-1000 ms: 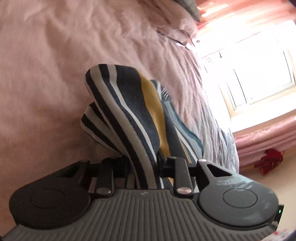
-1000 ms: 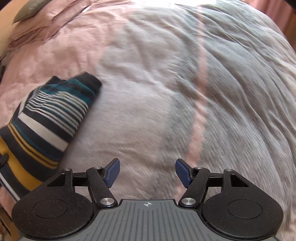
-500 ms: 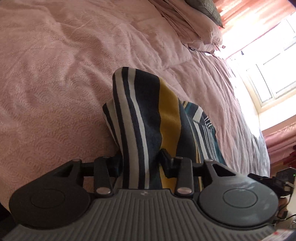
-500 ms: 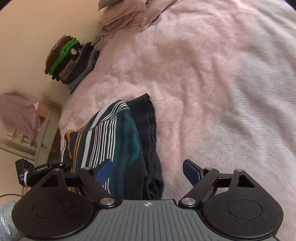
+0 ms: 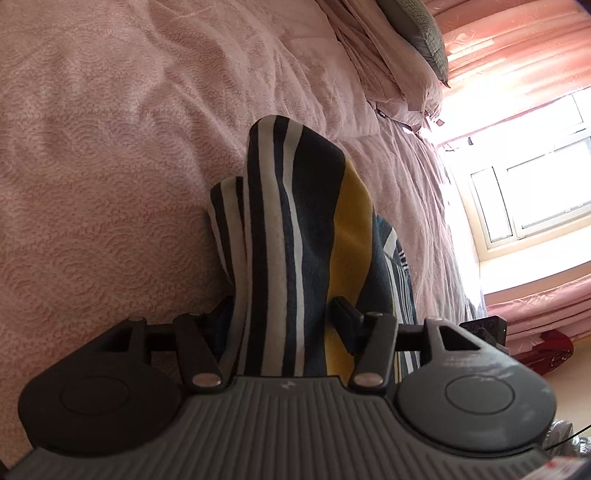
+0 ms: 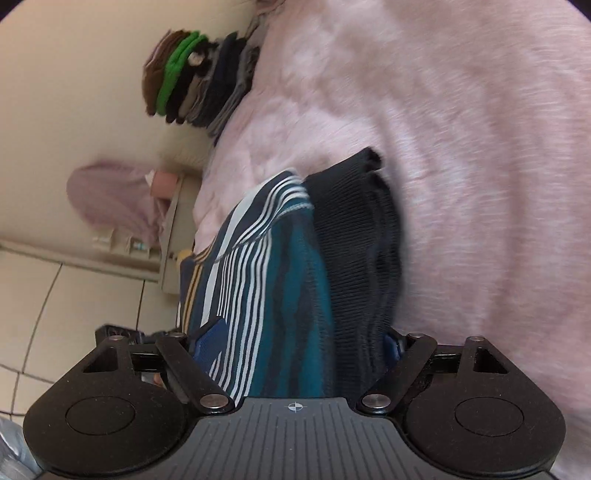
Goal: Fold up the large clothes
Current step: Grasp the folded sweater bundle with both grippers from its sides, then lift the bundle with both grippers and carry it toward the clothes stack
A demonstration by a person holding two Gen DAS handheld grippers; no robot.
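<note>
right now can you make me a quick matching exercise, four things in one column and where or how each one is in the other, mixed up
Things:
1. left tool
2. right tool
3. stack of folded clothes
4. grey pillow

Places or states:
A. at the far edge of the pink bedspread, next to the wall
B. fingers either side of the teal and dark end of the striped garment, wider apart
C. at the head of the bed, near the curtain
D. shut on the yellow, white and navy end of the garment

Pairs: 1-D, 2-B, 3-A, 4-C
</note>
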